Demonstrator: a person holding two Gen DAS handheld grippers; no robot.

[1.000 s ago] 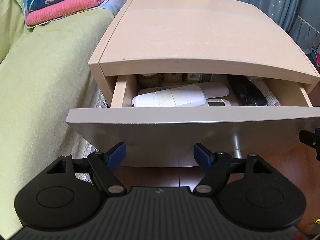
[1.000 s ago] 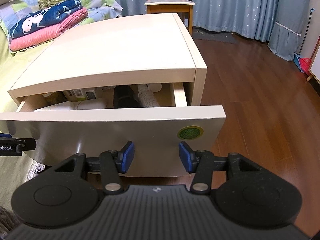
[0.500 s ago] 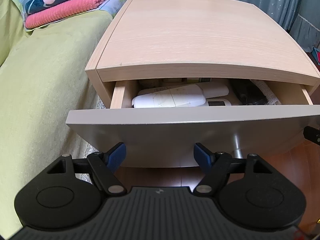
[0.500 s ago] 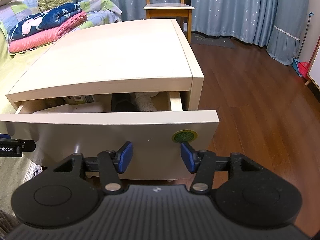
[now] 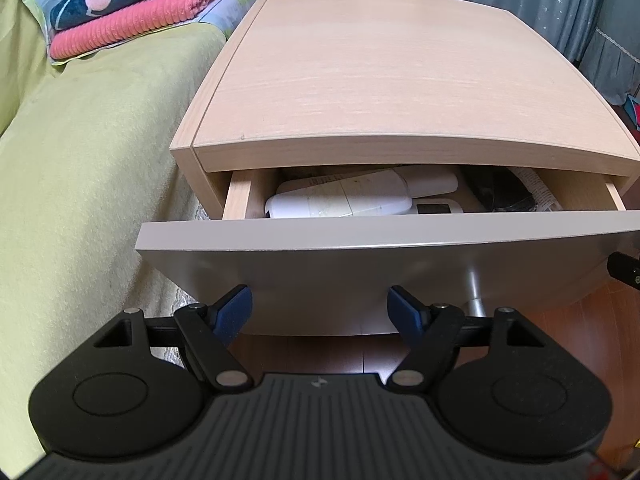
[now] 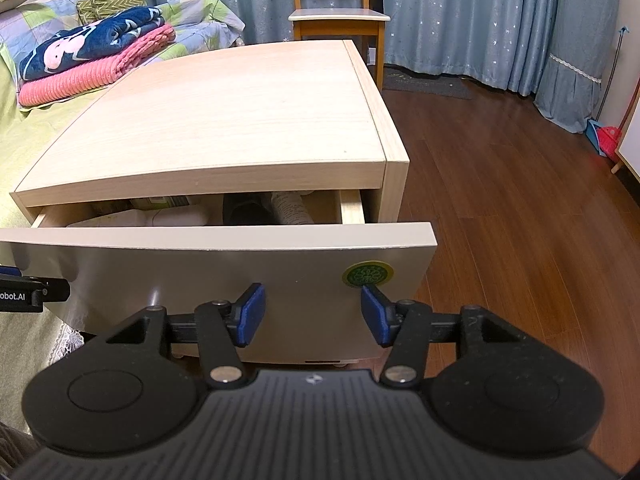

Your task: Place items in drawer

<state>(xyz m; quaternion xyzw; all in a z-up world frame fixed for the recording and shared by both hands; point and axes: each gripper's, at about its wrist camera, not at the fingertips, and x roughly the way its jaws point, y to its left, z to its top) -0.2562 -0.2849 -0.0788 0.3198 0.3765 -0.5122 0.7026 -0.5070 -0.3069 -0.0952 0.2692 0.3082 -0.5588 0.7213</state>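
Both tools face the front of a pale wooden bedside cabinet (image 5: 392,92) with a curved top, standing on a dark wooden floor (image 6: 520,184) beside a bed with a yellow-green cover (image 5: 80,168).

The cabinet's single drawer (image 5: 360,272), with a smooth beige front panel, is partly open. In the gap between the cabinet top and the panel lie the stored items: a long white plastic device (image 5: 352,204) with a small grey display at one end, lying flat near the drawer's left side; a dark object (image 5: 500,196) to its right, too shadowed to identify; and a white printed bottle (image 6: 290,208) lying on its side near the right wall. A pale box with a printed label (image 6: 160,202) shows at the back in the right wrist view. A round green sticker (image 6: 368,274) sits on the panel's right part.

The left tool (image 5: 320,308) is spread, empty, its blue fingertips (image 5: 234,310) close in front of the panel's lower edge; whether they touch it cannot be told. The right tool (image 6: 312,312) is likewise spread and empty, before the panel's right half, just below the sticker.

Folded pink and navy blankets (image 6: 92,56) lie on the bed, and a wooden chair (image 6: 336,20) stands before blue curtains (image 6: 480,20).
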